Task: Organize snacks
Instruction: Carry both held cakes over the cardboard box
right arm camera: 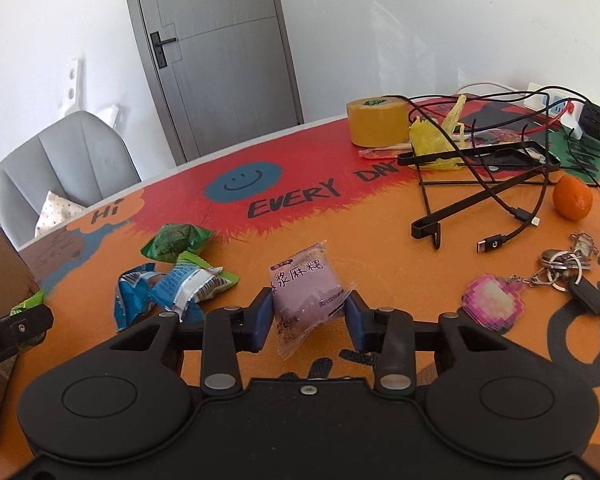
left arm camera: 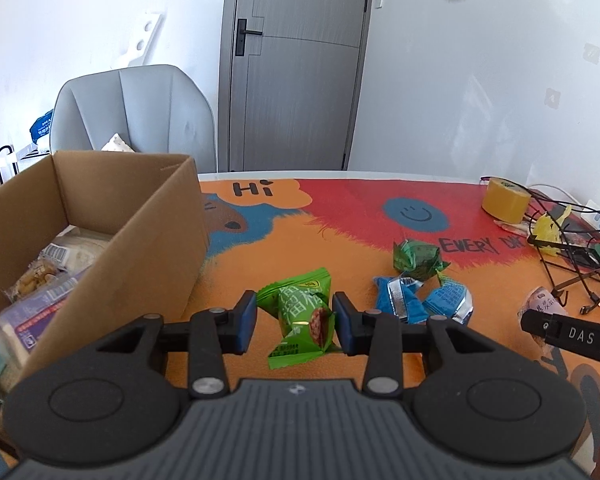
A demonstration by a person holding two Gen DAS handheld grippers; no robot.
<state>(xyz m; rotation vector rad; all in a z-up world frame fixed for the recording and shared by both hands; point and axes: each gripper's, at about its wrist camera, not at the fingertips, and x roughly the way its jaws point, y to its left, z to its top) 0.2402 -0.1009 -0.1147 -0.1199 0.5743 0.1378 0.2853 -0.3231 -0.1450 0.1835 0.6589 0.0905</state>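
Purple snack packet [right arm camera: 306,296], lower corner claw-hidden

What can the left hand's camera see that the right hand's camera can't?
Only the left wrist view looks inside the cardboard box, with packets already in it, and shows the green snack whole between the left gripper pads.

Only the right wrist view shows the keys, the pink keychain and the whole orange.

Both show the tape roll, the blue packets and the purple snack, held by the right gripper.

green snack packet [left arm camera: 300,316] and purple snack packet [right arm camera: 306,294] each pinched upright, lifted above table.
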